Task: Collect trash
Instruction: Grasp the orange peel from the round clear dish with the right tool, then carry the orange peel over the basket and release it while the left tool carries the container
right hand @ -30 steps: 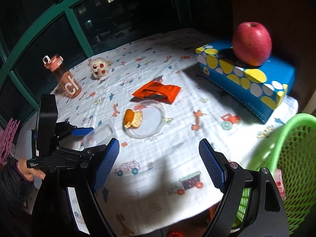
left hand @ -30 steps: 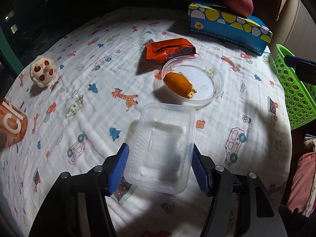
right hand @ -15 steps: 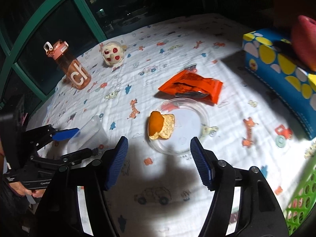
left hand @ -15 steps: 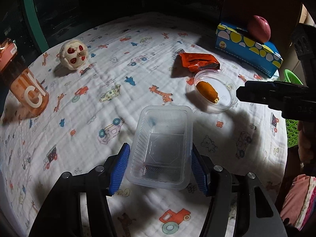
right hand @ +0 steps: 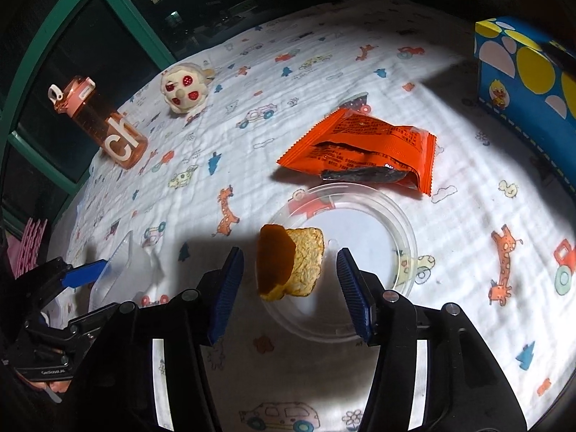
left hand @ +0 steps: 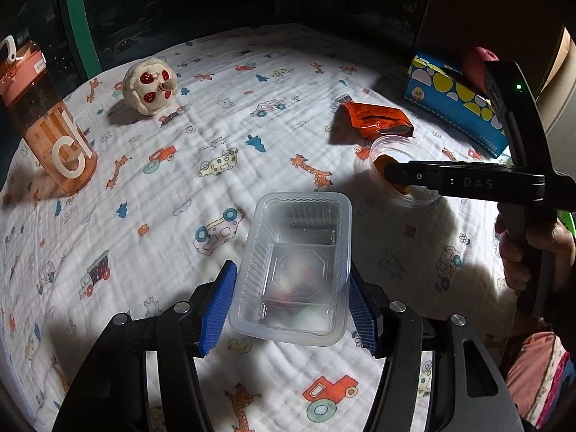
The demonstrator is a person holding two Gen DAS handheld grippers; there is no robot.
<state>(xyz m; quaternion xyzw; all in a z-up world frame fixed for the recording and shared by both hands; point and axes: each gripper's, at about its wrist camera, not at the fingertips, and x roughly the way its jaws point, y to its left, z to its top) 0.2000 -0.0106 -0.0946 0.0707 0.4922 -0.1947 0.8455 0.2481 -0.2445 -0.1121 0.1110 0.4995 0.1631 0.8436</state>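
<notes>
Clear plastic tray; bitten cake in dish.

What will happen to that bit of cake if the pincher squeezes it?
The cake looks spongy and crumbly, so it would probably squash and shed crumbs. It seems light and easy to lift. The right gripper is closing around it in the dish, pads not yet touching.

Dark green-framed window, patterned tablecloth

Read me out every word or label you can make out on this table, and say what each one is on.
"ch": big white letters on the orange water bottle.
"DAS": side of the right gripper; anything after is hidden.
Orange snack wrapper: fine print, too small to read.
Tissue box: duck picture, no readable words.
</notes>
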